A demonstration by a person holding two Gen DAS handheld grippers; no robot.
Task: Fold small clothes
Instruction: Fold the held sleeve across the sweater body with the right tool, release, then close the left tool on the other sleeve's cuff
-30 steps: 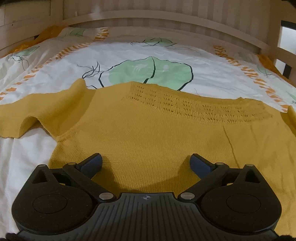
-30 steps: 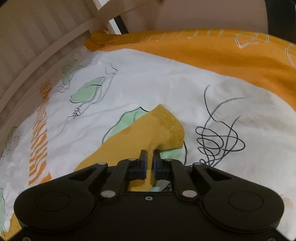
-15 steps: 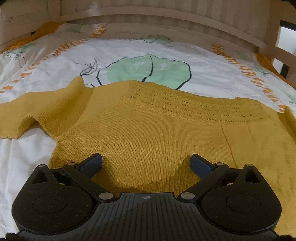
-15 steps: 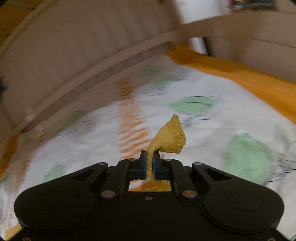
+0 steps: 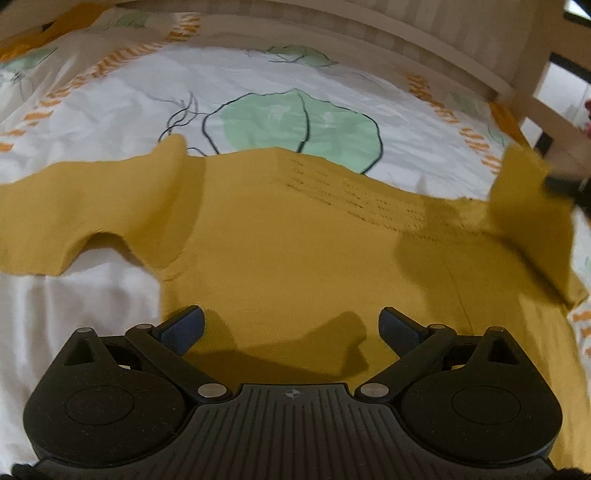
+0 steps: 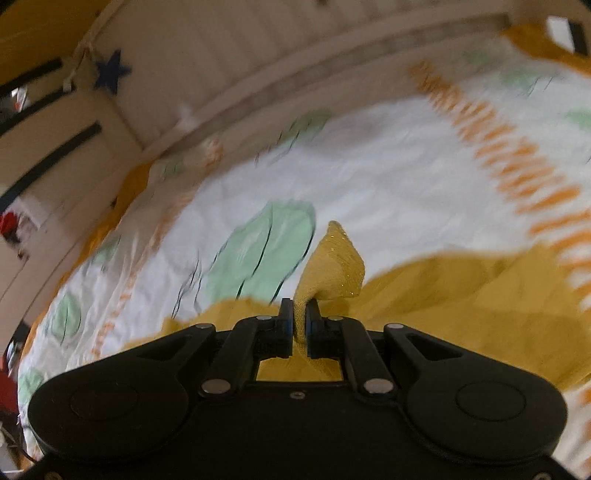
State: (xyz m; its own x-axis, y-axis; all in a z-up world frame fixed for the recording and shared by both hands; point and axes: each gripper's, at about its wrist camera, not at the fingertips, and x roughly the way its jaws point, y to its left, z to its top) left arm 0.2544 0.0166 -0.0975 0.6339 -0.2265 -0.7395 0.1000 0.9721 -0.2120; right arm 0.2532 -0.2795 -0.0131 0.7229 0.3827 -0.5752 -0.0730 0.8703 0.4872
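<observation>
A mustard yellow knit sweater lies spread on the bed, neckline away from me, its left sleeve stretched out to the left. My left gripper is open and empty, hovering low over the sweater's body. My right gripper is shut on the cuff of the right sleeve and holds it lifted above the sweater's body. In the left wrist view the raised right sleeve hangs at the right edge, with the right gripper blurred beside it.
The white bedsheet has green leaf prints and orange stripes. A pale wooden bed rail runs along the far side and also shows in the right wrist view. A dark star ornament hangs on it.
My right gripper has lifted the right sleeve off the bed and swung it over toward the sweater's body. My left gripper has stayed open, drifting slightly.
</observation>
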